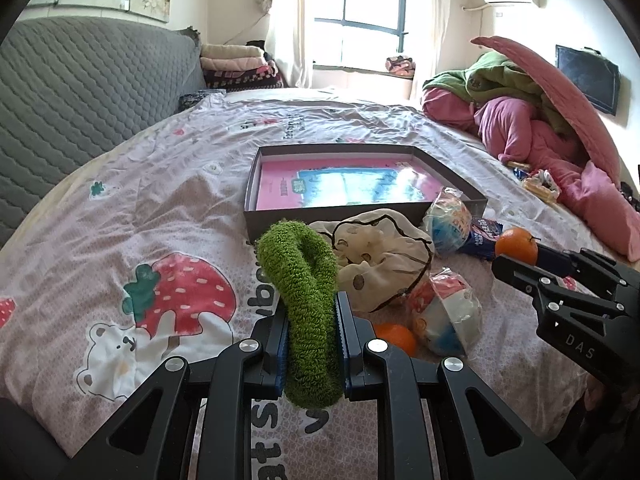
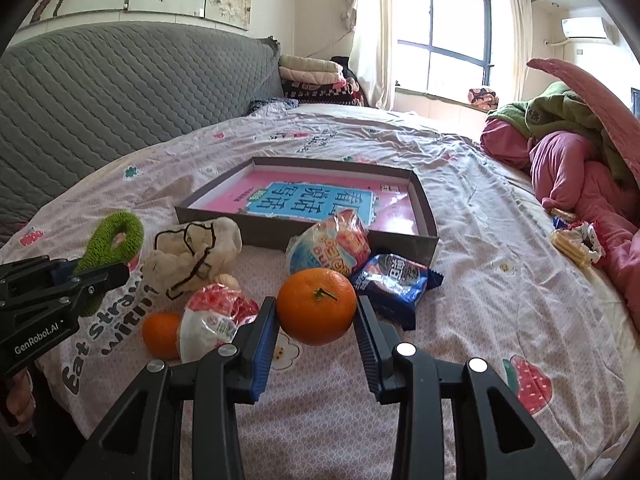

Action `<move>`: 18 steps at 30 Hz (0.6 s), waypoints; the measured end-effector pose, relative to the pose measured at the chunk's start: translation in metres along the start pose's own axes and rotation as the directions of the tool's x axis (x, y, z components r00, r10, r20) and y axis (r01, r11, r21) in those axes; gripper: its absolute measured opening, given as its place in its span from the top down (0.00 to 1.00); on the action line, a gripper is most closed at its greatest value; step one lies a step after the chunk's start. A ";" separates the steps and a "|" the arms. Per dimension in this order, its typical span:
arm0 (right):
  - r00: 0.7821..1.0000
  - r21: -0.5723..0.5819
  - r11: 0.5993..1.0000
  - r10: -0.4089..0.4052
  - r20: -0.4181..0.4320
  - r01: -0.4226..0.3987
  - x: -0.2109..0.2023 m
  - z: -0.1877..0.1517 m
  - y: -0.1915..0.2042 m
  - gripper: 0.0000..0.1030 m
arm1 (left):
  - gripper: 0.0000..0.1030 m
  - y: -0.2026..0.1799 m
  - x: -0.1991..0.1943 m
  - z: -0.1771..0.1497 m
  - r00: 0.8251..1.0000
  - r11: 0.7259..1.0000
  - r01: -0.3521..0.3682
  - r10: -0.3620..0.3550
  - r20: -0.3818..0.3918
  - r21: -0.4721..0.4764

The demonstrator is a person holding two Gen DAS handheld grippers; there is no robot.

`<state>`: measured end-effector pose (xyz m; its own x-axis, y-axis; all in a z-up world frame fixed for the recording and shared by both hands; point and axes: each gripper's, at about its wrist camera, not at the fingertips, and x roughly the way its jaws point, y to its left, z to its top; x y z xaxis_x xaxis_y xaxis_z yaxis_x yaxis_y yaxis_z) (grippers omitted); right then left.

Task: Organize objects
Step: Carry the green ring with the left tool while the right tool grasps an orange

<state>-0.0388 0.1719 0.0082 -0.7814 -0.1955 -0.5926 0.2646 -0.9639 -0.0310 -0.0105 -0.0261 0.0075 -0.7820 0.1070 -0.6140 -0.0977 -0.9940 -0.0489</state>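
Left gripper (image 1: 312,332) is clamped on a green fuzzy ring (image 1: 308,304), pinched flat between both blue pads, held up above the bedspread (image 1: 120,208). Right gripper (image 2: 316,320) has an orange (image 2: 316,306) squeezed between its pads, stem facing up, also lifted off the bed.

Gray shallow box (image 2: 424,216) sits mid-bed, far side of the clutter, with a pink and blue book (image 2: 304,200) flat inside it. Pile just near of the box: cream drawstring pouch (image 2: 192,252) on the left, touching the box's front wall; a blue-red snack bag (image 2: 332,248) leaning on the box's near edge; dark blue wrapper (image 2: 394,280) right of it, on the bedspread. Nearer still, a red-white snack bag (image 2: 216,320) with a second orange (image 2: 160,334) touching its left side.

Far right: heap of pink and green bedding (image 2: 572,152); yellow snack packet (image 2: 572,242) beside it. Gray quilted headboard (image 2: 100,92) on the left.
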 end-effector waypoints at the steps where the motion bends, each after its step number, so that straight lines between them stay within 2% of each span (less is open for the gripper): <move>1: 1.000 0.001 1.000 0.001 0.006 -0.001 -0.001 0.000 0.000 0.63 | 0.81 -0.001 0.000 0.000 1.000 1.000 0.003 -0.003 -0.001 0.004; 8: 1.000 0.006 1.000 0.012 0.025 -0.012 -0.004 0.005 0.001 0.63 | 0.81 -0.012 -0.002 0.008 1.000 0.999 0.025 -0.025 0.011 0.022; 18: 0.999 0.002 1.000 0.028 0.035 -0.028 -0.006 0.011 0.002 0.63 | 0.81 -0.008 -0.002 0.024 0.999 0.999 0.044 -0.043 0.009 -0.010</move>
<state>-0.0401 0.1689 0.0203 -0.7929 -0.2288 -0.5648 0.2856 -0.9583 -0.0127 -0.0229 -0.0175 0.0280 -0.7827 0.1503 -0.6040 -0.1256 -0.9886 -0.0832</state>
